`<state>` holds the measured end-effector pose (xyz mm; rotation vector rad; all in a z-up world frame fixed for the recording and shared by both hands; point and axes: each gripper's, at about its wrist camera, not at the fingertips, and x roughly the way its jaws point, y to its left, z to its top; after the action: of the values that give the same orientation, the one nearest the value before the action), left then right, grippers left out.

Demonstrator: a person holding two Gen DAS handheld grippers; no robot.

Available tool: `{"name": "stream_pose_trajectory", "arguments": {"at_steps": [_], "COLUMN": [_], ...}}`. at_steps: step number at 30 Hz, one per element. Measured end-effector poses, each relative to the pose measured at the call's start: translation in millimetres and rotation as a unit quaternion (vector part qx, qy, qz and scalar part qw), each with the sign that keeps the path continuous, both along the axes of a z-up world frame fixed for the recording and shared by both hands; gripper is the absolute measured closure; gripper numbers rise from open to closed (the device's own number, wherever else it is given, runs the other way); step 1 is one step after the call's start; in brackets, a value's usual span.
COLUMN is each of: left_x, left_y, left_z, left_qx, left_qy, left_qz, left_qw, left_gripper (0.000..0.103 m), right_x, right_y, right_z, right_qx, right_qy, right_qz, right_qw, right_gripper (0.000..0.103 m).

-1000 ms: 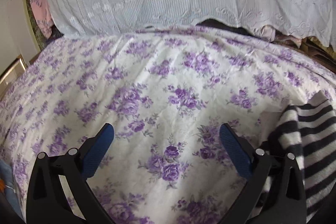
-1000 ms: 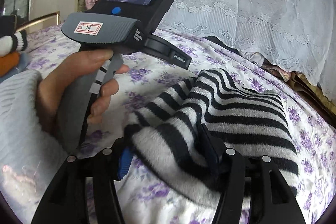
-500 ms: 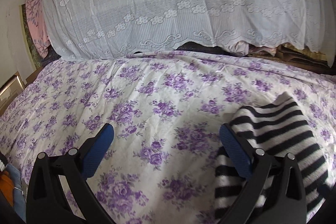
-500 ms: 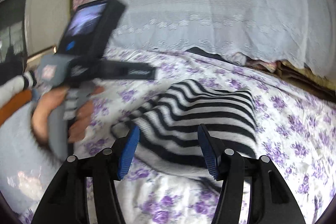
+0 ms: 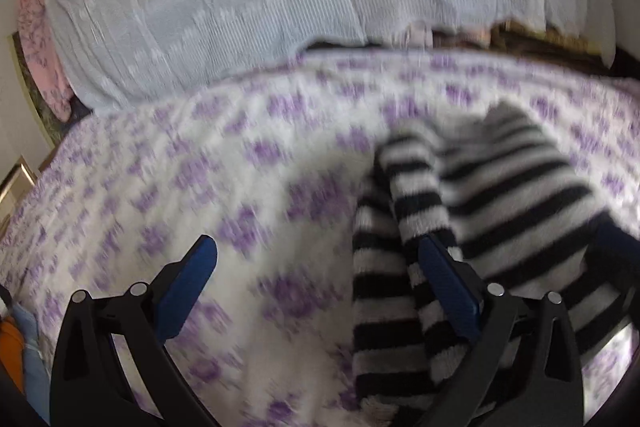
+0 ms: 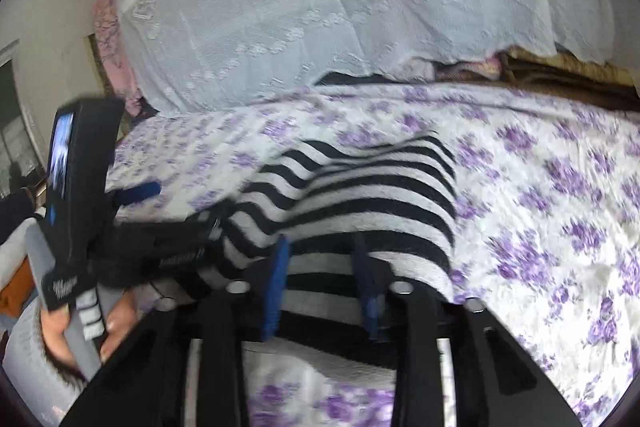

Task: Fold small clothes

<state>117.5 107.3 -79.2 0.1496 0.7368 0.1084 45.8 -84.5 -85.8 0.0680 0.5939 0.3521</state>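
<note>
Stripes on the sweater [image 6: 360, 195] run crosswise, its length stretched away across the bedsheet [image 6: 560, 187]. Its near hem is pinched by the right gripper [image 6: 322, 291], whose jaws have just been closing; the left gripper [image 5: 320, 291] is spread (its handle seen only from the right).

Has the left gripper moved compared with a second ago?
Yes. The left gripper has slid right across the flowered sheet: the striped garment, earlier at the picture's right edge, now lies around its right finger.
</note>
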Motion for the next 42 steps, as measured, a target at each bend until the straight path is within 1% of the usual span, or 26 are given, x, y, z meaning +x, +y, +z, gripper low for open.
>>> {"name": "stream_pose_trajectory", "arguments": {"at_steps": [1, 2, 4, 6, 8, 11, 13, 15, 17, 20, 21, 23, 24, 25, 27, 28, 29, 30, 32, 34, 36, 37, 38, 40, 42], "left_x": [1, 0, -3, -6, -9, -13, -12, -10, -2, 21, 33, 54, 65, 72, 76, 78, 80, 81, 83, 82, 76, 70, 61, 45, 28], "left_y": [0, 2, 9, 13, 15, 18, 22, 21, 13, -7, -12, -13, -12, -9, -5, -4, -4, -4, -5, -3, 1, 2, 3, 4, 3], "left_z": [-9, -13, -14, -17, -19, -13, -1, 14, 26, 32, 29, 18, 8, -1, -12, -16, -20, -21, -21, -20, -16, -12, -7, 0, 8], "left_qx": [-0.002, -0.01, -0.04, -0.06, -0.063, -0.045, -0.047, -0.059, -0.053, -0.023, -0.015, -0.011, -0.014, -0.017, -0.016, -0.016, -0.018, -0.019, -0.017, -0.022, -0.028, -0.031, -0.034, -0.033, -0.032], "left_qy": [0.009, 0.011, 0.017, 0.023, 0.024, 0.023, 0.013, 0.0, -0.007, -0.007, -0.002, 0.02, 0.032, 0.035, 0.023, 0.018, 0.012, 0.009, 0.009, 0.009, 0.009, 0.006, 0.0, -0.012, -0.025], "left_qz": [0.005, 0.012, 0.01, 0.009, 0.017, 0.032, 0.033, 0.018, 0.006, -0.004, 0.001, 0.015, 0.023, 0.028, 0.04, 0.042, 0.042, 0.042, 0.04, 0.038, 0.039, 0.04, 0.038, 0.035, 0.029], "left_qw": [0.9999, 0.9998, 0.999, 0.9979, 0.9976, 0.9982, 0.9983, 0.9981, 0.9985, 0.9997, 0.9999, 0.9996, 0.9991, 0.9988, 0.9988, 0.9989, 0.9989, 0.9989, 0.999, 0.999, 0.9988, 0.9987, 0.9987, 0.9988, 0.9988], "left_gripper": [0.004, 0.004, 0.004, 0.004, 0.004, 0.004, 0.004, 0.004, 0.005, 0.004, 0.004, 0.004, 0.004, 0.004, 0.004, 0.004, 0.004, 0.004, 0.004, 0.004, 0.004, 0.004, 0.005, 0.005, 0.005], "right_x": [5, 8, 13, 16, 14, 9, 7, 11, 30, 67, 79, 99, 109, 121, 137, 142, 143, 144, 141, 136, 122, 113, 103, 77, 53], "right_y": [-8, -17, -37, -45, -45, -45, -46, -43, -35, -23, -19, -14, -13, -14, -19, -25, -29, -29, -27, -28, -32, -33, -34, -31, -27], "right_z": [-8, -13, -20, -22, -24, -20, -6, 11, 28, 40, 38, 29, 22, 8, -15, -22, -23, -24, -23, -21, -15, -9, -2, 11, 18], "right_qx": [0.01, 0.028, 0.087, 0.109, 0.108, 0.107, 0.114, 0.103, 0.097, 0.104, 0.103, 0.097, 0.093, 0.089, 0.105, 0.127, 0.141, 0.144, 0.139, 0.147, 0.15, 0.148, 0.142, 0.121, 0.099], "right_qy": [0.012, 0.022, 0.049, 0.063, 0.062, 0.064, 0.058, 0.039, 0.034, 0.044, 0.052, 0.07, 0.079, 0.1, 0.135, 0.141, 0.143, 0.146, 0.14, 0.129, 0.11, 0.095, 0.078, 0.038, 0.011], "right_qz": [0.003, 0.006, 0.019, 0.028, 0.033, 0.026, 0.014, 0.005, 0.007, 0.0, -0.002, -0.016, -0.026, -0.036, -0.042, -0.042, -0.043, -0.044, -0.041, -0.033, -0.039, -0.043, -0.043, -0.035, -0.023], "right_qw": [1.0, 0.999, 0.995, 0.992, 0.992, 0.992, 0.992, 0.994, 0.995, 0.994, 0.993, 0.993, 0.992, 0.99, 0.984, 0.981, 0.979, 0.978, 0.979, 0.98, 0.982, 0.984, 0.986, 0.991, 0.995], "right_gripper": [0.099, 0.103, 0.103, 0.103, 0.103, 0.103, 0.103, 0.097, 0.097, 0.097, 0.097, 0.097, 0.097, 0.097, 0.101, 0.103, 0.103, 0.103, 0.103, 0.1, 0.1, 0.097, 0.092, 0.071, 0.068]}}
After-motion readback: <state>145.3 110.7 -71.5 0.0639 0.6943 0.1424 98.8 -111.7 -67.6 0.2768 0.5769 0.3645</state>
